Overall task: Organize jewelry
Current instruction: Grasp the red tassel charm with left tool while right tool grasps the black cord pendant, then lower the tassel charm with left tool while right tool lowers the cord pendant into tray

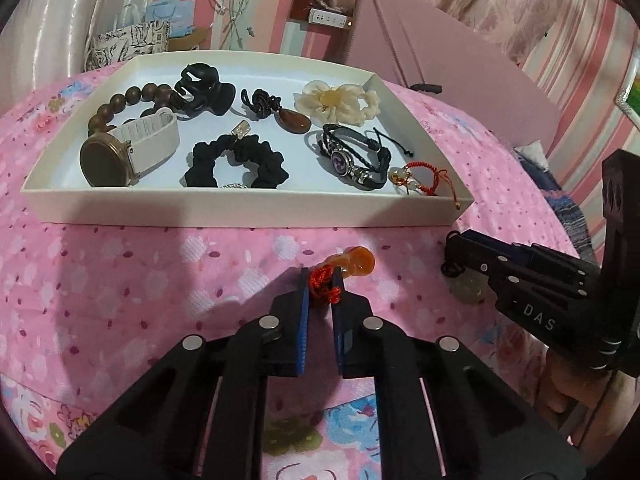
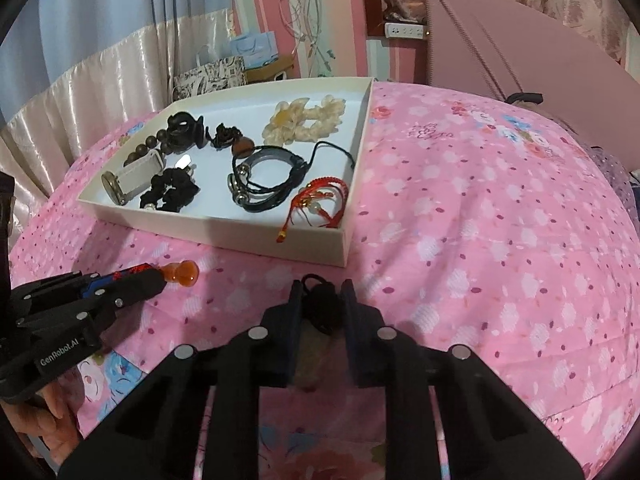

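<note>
My left gripper (image 1: 322,285) is shut on the red knotted cord (image 1: 325,282) of an orange gourd pendant (image 1: 359,265), which lies on the pink bedcover just in front of the white tray (image 1: 240,210). In the right wrist view the left gripper (image 2: 158,276) and the orange gourd pendant (image 2: 185,271) show at the left. My right gripper (image 2: 322,300) is shut on the black knotted cord (image 2: 322,306) of a pale stone pendant (image 2: 314,346). From the left wrist view the right gripper (image 1: 454,266) sits low at the right, the pale stone pendant (image 1: 468,291) under it.
The white tray (image 2: 224,236) holds a watch (image 1: 106,158), wooden beads, a black claw clip (image 1: 204,90), a black scrunchie (image 1: 236,160), a brown pendant, a cream scrunchie (image 1: 340,102), a black bracelet (image 1: 354,156) and a red cord bracelet (image 2: 320,204). A pink board (image 2: 520,52) leans behind.
</note>
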Demonstrator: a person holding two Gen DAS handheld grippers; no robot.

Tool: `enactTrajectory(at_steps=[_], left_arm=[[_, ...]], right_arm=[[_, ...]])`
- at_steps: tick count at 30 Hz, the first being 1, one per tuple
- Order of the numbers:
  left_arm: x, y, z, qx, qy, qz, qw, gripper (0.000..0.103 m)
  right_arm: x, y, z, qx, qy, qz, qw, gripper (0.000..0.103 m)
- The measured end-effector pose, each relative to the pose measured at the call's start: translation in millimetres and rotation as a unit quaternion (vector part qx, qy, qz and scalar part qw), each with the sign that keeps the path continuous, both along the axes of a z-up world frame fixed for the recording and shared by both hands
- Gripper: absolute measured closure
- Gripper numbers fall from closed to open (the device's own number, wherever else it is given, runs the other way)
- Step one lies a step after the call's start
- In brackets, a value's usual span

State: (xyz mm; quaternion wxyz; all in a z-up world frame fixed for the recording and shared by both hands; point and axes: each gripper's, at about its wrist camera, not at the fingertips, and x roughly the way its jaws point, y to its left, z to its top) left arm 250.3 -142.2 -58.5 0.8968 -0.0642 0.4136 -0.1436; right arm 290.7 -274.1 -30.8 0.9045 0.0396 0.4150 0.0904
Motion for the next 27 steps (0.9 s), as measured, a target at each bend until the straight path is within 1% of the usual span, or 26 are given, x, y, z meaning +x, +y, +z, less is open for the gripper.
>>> enactTrajectory(at_steps=[4, 8, 11, 13, 16, 19, 23, 27], left_arm=[[-2.5, 3.5, 1.2, -0.014, -0.006, -0.003, 0.9999, 0.096], [-7.5, 6.3, 6.6, -0.027, -0.022, -0.007, 0.9994, 0.097], [-11.9, 11.2, 15.7, -0.023, -0.039, -0.004, 0.9990, 0.097], [-16.0, 17.6, 25.2, -0.024, -0.048, 0.003, 0.9986, 0.097], [-21.0, 28.1, 49.0, -0.013, -0.071, 0.009, 0.9974, 0.097], [-22.6, 41.2, 72.5, -0.001, -0.092, 0.016, 0.9956, 0.097], [-25.6, 60.5, 107.3, 0.031, -0.137, 0.035, 0.9894, 0.097], [-14.6, 80.6, 127.7, 0.049, -0.157, 0.051, 0.9850, 0.097]], right_arm=[[-4.0, -4.6, 3.1, 0.006, -0.013, -0.011, 1.000, 0.088], [-7.3, -10.1, 7.0, 0.017, -0.024, -0.016, 0.999, 0.088], [-14.5, -13.8, 13.9, 0.026, -0.045, -0.019, 0.998, 0.088], [-18.8, -15.6, 17.9, 0.040, -0.052, -0.018, 0.998, 0.088], [-23.9, -14.4, 29.3, 0.055, -0.064, -0.014, 0.996, 0.088], [-27.9, -7.8, 50.6, 0.053, -0.087, -0.007, 0.995, 0.088], [-28.0, 2.9, 83.5, 0.048, -0.119, 0.003, 0.992, 0.088], [-19.2, 16.5, 111.4, 0.052, -0.143, 0.015, 0.988, 0.088]])
